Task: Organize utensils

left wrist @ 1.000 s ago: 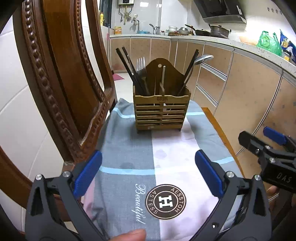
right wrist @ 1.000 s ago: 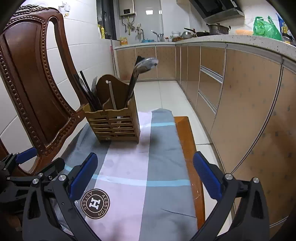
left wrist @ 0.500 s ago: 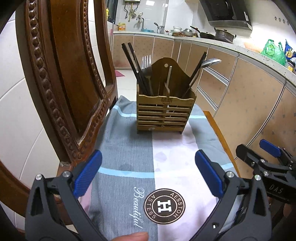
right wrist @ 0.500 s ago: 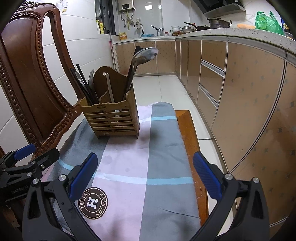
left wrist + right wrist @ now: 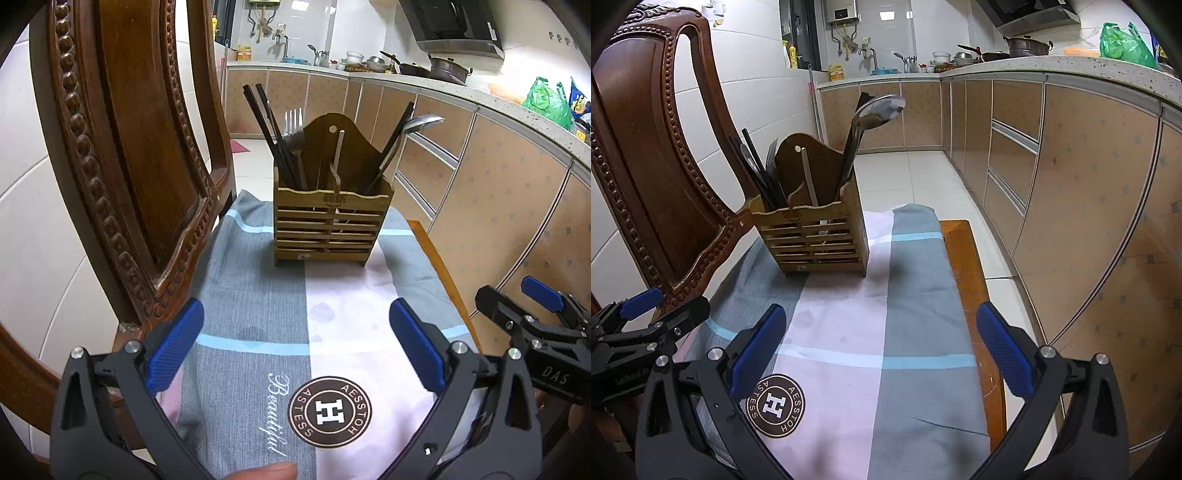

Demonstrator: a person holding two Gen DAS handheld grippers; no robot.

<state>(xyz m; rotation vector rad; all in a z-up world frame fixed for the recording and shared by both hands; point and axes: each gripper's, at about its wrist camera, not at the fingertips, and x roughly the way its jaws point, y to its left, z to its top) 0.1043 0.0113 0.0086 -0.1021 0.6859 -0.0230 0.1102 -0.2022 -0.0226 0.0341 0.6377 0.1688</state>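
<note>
Nearest the left wrist camera, the left gripper (image 5: pixel 295 339) hangs over the cloth (image 5: pixel 258 317) with its jaws spread wide and nothing between the blue pads (image 5: pixel 175 345); a fingertip (image 5: pixel 266 472) shows at the bottom edge of that view. The right gripper (image 5: pixel 881 345) sits beside it, likewise gaping wide and empty above the same cloth, and each gripper appears at the edge of the other's view, well apart from the holder. The cloth is grey and pale pink with light blue stripes and a round brown logo (image 5: pixel 330 411) close to the grippers; it covers most of a wooden table (image 5: pixel 971 280), whose bare right edge shows. Farther on, at the far end of the cloth, stands the wooden holder (image 5: pixel 330 221), upright, slatted in front, with a tall arched back. Its left compartment holds black chopsticks (image 5: pixel 269 129) leaning left and a fork (image 5: pixel 293 120); its right compartment holds a metal ladle (image 5: pixel 877 109) leaning right with dark chopsticks (image 5: pixel 397 136) alongside. A pale stick (image 5: pixel 338 158) rises near the middle divider. To the left of the table a carved chair (image 5: pixel 122 147) stands just beside the holder. Beyond lie the tiled floor (image 5: pixel 908 173), beige cabinets (image 5: pixel 1071 184) and a counter carrying pots (image 5: pixel 439 66) and a green bag (image 5: pixel 1123 40).
</note>
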